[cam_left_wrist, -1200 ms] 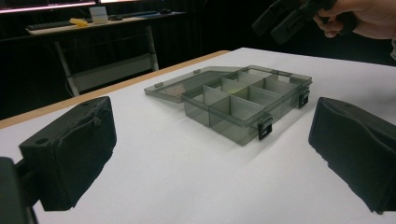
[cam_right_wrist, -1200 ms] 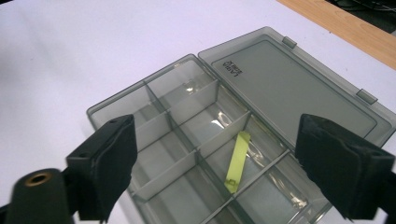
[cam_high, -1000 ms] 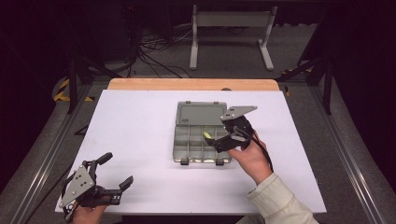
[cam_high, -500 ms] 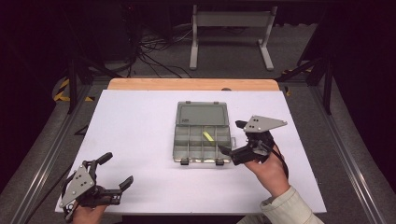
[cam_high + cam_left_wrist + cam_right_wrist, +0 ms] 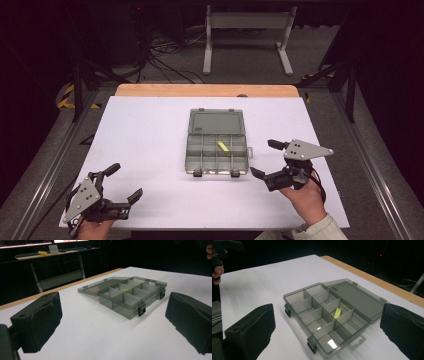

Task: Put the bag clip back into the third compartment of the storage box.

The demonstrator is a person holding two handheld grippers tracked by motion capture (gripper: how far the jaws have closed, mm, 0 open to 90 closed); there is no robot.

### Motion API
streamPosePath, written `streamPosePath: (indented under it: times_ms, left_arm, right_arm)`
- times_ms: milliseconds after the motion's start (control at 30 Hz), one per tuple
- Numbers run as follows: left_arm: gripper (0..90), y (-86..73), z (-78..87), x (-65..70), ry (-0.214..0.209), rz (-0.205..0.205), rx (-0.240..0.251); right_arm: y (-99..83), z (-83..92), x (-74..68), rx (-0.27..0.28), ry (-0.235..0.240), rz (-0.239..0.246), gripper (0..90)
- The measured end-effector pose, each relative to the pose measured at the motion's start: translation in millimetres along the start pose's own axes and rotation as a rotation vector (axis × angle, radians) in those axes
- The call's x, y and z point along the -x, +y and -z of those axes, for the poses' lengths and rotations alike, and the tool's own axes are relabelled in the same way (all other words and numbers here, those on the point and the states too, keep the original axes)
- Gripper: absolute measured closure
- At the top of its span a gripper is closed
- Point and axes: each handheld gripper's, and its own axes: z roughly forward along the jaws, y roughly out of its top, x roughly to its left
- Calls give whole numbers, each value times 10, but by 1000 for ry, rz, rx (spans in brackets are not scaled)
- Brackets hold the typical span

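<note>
A clear box [image 5: 217,148] lies mid-desk [image 5: 150,125] with its lid [image 5: 216,122] folded flat toward the far edge. A small yellow piece [image 5: 222,146] sits in one compartment (back row, right of centre). The right tongs [image 5: 263,159], jaws apart, hover just right of the box. The left tongs [image 5: 124,182], also gaping, rest at the near left corner.

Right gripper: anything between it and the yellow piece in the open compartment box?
Nothing visible. The right gripper, jaws open and empty, sits beside the translucent grey plastic compartment box with bare white table between. The small flat yellow piece leans on a divider, uncovered, the lid folded flat behind.
</note>
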Motion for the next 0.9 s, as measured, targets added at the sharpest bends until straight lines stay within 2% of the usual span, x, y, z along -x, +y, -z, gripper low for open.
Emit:
streamPosePath:
  times_ms: [133,567,733,833,900]
  left_arm:
    - [14,0,3,-1,-4,3,0]
    - [13,7,19,-8,-10,10,12]
    - [13,12,31,-8,-12,13,30]
    - [11,14,40,-11,-15,15,36]
    - [11,16,48,-14,-16,16,45]
  right_arm:
    - [-137,78,11,39,0,-7,6]
    - [-588,200,3,86,-48,-30,4]
    - [-794,180,-24,73,-63,-50,4]
    - [-856,164,-30,64,-63,-51,4]
    - [-915,153,-40,54,-78,-63,4]
